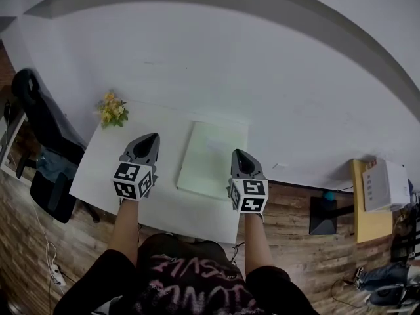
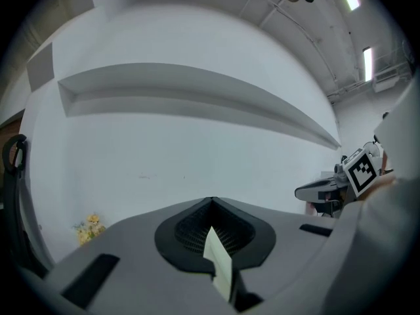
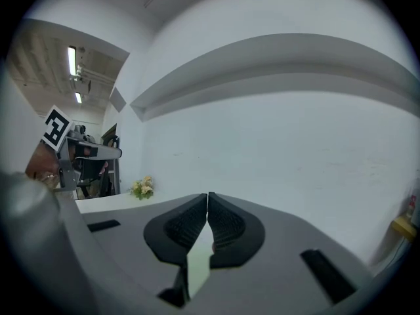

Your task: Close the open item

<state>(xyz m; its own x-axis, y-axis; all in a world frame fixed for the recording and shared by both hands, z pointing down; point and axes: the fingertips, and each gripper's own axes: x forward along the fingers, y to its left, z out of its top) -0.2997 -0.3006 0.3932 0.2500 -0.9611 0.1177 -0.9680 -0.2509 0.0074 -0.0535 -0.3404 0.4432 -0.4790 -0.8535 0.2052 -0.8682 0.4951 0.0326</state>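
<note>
A pale green flat book or folder lies on the white table, its cover down flat. My left gripper hovers just left of it and my right gripper just right of its near corner. Neither touches it. In the left gripper view the jaws of the left gripper meet at the tip with nothing held, and the right gripper shows at the far right. In the right gripper view the right gripper is shut too, and the left gripper shows at the left.
A small bunch of yellow flowers stands at the table's far left corner. A black chair is left of the table. On the wooden floor to the right are a black object and a white box on a yellow stand. A white wall rises behind the table.
</note>
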